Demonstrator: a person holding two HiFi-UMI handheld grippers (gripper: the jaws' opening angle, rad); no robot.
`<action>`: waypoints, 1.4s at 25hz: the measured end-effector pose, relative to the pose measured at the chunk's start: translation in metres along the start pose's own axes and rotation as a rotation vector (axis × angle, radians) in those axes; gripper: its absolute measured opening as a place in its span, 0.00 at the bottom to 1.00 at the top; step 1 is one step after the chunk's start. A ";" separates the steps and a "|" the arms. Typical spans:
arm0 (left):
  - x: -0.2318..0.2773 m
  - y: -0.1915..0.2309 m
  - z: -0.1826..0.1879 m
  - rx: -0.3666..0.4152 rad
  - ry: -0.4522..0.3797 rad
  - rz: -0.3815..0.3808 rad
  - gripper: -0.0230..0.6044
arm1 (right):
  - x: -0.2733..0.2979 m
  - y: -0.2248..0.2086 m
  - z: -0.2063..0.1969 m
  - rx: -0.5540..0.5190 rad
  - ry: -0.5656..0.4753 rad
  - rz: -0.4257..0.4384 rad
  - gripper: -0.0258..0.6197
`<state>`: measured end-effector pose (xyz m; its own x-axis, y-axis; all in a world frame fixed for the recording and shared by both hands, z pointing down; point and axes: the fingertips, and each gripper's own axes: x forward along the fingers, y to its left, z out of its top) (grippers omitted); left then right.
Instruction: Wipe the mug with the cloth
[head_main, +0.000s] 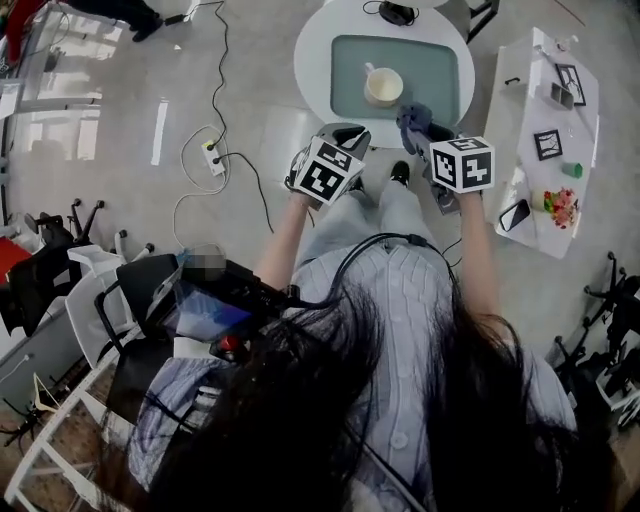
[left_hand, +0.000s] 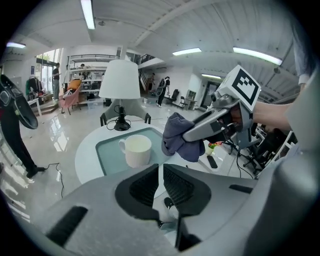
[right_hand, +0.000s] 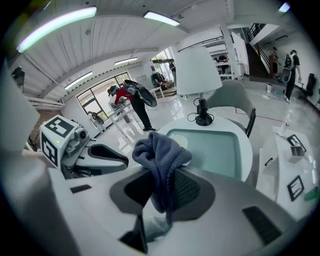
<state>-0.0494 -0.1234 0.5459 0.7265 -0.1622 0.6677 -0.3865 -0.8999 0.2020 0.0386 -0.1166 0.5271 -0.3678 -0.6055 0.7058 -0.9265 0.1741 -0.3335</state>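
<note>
- Left gripper (left_hand: 161, 182): jaws almost touching, only a thin slit between, nothing held.
- Right gripper (right_hand: 162, 192): clamped on blue-grey cloth (right_hand: 159, 150), bunched above jaws, tail hanging down between them.
- White mug (head_main: 383, 86): upright on teal inset of round white table (head_main: 320, 50), ahead of both grippers, apart from cloth.

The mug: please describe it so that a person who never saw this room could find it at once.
Find the round white table; a pale green panel is set into its top. The mug stands alone on that panel: cream, one handle, unlike the soft grey-blue cloth nearby.
</note>
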 end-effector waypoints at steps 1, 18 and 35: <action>0.003 -0.005 -0.003 -0.003 0.005 -0.007 0.10 | -0.003 0.002 -0.005 0.009 0.001 0.002 0.19; 0.021 -0.089 0.015 -0.130 -0.054 0.055 0.10 | -0.071 -0.010 -0.079 0.041 -0.004 0.056 0.19; -0.005 -0.211 -0.025 -0.264 -0.126 0.242 0.10 | -0.162 0.003 -0.170 -0.069 -0.033 0.162 0.19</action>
<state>0.0142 0.0775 0.5183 0.6542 -0.4206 0.6286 -0.6766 -0.6968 0.2379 0.0820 0.1144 0.5179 -0.5105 -0.5905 0.6250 -0.8593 0.3236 -0.3961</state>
